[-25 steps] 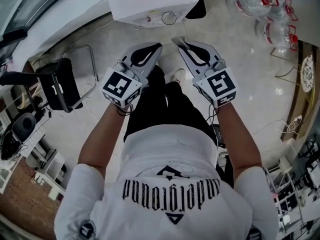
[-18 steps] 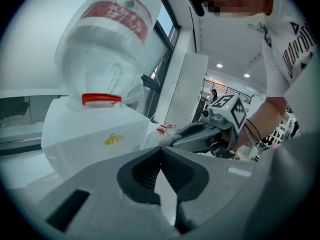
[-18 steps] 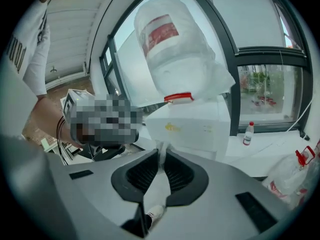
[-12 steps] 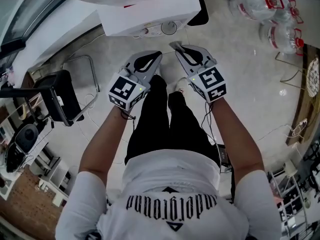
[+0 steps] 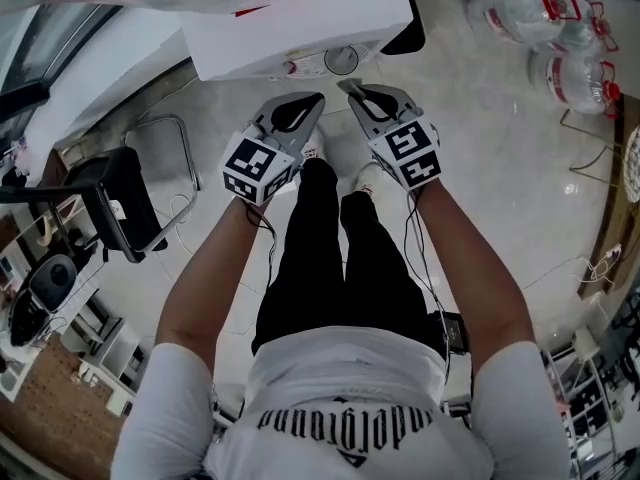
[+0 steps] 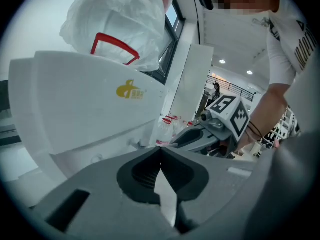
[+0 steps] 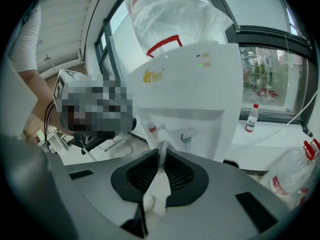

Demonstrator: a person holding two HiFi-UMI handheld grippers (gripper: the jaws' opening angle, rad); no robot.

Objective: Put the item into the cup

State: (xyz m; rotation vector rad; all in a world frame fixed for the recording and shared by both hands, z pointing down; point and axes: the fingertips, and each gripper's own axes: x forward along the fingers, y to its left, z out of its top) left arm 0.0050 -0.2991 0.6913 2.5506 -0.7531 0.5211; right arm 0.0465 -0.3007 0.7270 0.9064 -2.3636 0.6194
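Note:
No cup and no item show in any view. In the head view my left gripper point(image 5: 316, 98) and right gripper point(image 5: 346, 86) are held side by side in front of the person's legs, pointing at a white water dispenser point(image 5: 300, 28). Both have their jaws together with nothing between them. The left gripper view has its shut tips point(image 6: 161, 150) before the dispenser's side point(image 6: 85, 114). In the right gripper view the shut tips point(image 7: 161, 153) sit below the dispenser's taps point(image 7: 186, 136).
A white plastic bag point(image 7: 170, 14) covers the top of the dispenser. Large water bottles point(image 5: 540, 13) lie on the floor at the back right. A black chair point(image 5: 110, 198) stands to the left. A small bottle point(image 7: 251, 118) is on the window sill.
Both grippers have moved forward and a little closer together, toward the dispenser, which now fills more of the top of the head view. Their jaws stay together.

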